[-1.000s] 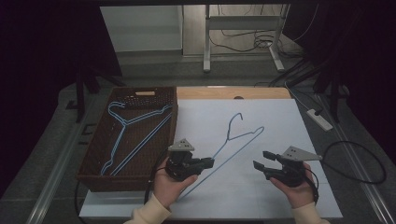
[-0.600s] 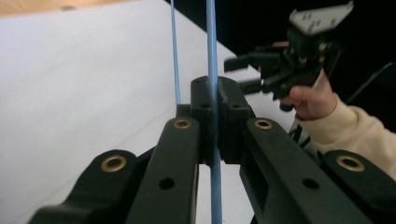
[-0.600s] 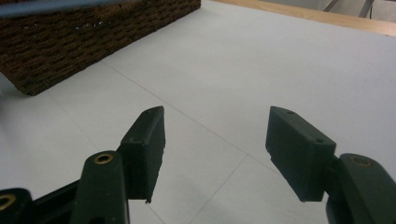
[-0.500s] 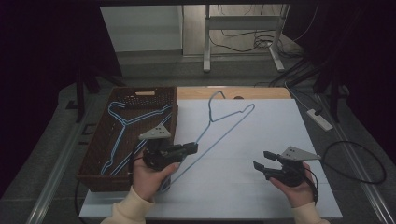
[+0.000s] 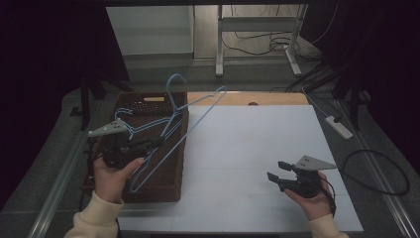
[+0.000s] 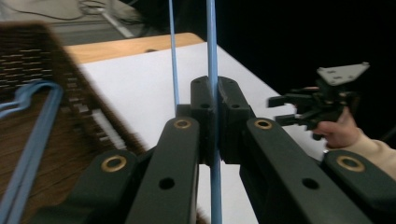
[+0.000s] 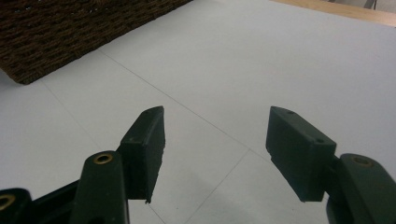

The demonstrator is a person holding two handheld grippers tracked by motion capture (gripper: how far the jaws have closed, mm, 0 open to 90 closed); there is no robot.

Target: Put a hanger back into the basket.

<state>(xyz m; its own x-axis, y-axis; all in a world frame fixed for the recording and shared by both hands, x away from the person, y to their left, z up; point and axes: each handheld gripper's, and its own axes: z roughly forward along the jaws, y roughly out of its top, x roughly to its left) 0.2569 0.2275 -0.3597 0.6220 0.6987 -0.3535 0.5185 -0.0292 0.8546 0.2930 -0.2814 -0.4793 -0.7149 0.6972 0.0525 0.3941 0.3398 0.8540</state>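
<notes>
A light-blue wire hanger (image 5: 198,106) hangs in the air, tilted, over the right rim of a brown woven basket (image 5: 163,183). My left gripper (image 5: 159,142) is shut on one of its wires, and in the left gripper view the wire (image 6: 212,46) runs straight up between the closed jaws of the left gripper (image 6: 215,91). Another blue hanger (image 5: 130,125) lies inside the basket (image 6: 28,60). My right gripper (image 5: 275,170) stands open low over the white sheet, nothing between its jaws (image 7: 215,128).
The white sheet (image 5: 257,148) covers the table to the right of the basket, with a wooden strip (image 5: 277,98) along its far edge. A power strip (image 5: 339,126) and cables lie off the right side. The basket's corner (image 7: 70,28) sits ahead of the right gripper.
My left gripper has carried the hanger up off the white sheet and leftward, so it now hangs over the basket. The right gripper has stayed where it was.
</notes>
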